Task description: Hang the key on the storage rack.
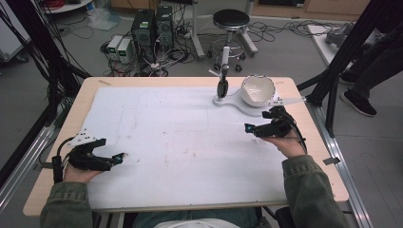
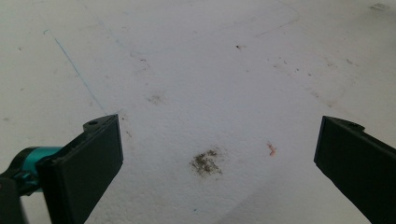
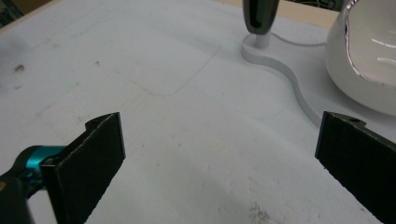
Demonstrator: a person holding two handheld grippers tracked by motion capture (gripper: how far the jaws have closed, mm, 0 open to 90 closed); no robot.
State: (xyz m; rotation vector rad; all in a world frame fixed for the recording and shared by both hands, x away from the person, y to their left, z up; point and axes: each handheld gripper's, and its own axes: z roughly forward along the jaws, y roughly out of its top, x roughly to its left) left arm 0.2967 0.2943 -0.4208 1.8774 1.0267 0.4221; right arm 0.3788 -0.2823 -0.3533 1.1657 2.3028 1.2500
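A white bowl-shaped shell [image 1: 257, 89] sits on a flat white base [image 1: 230, 101] at the table's far right, with a dark upright handle [image 1: 222, 86] on the base's left end. In the right gripper view the bowl [image 3: 366, 60] is at the upper right and the handle [image 3: 259, 16] at the top. My right gripper [image 1: 249, 128] is open, just in front of the base, holding nothing. My left gripper [image 1: 119, 157] rests open near the front left of the white mat [image 1: 180, 142], over a stained patch [image 2: 205, 162].
The wooden table edge [image 1: 76, 114] frames the mat. Beyond the table stand a stool [image 1: 230, 21], computer boxes [image 1: 152, 26] and tangled cables on the floor. Black frame posts [image 1: 344, 52] rise at the right, where another person's legs [image 1: 375, 66] stand.
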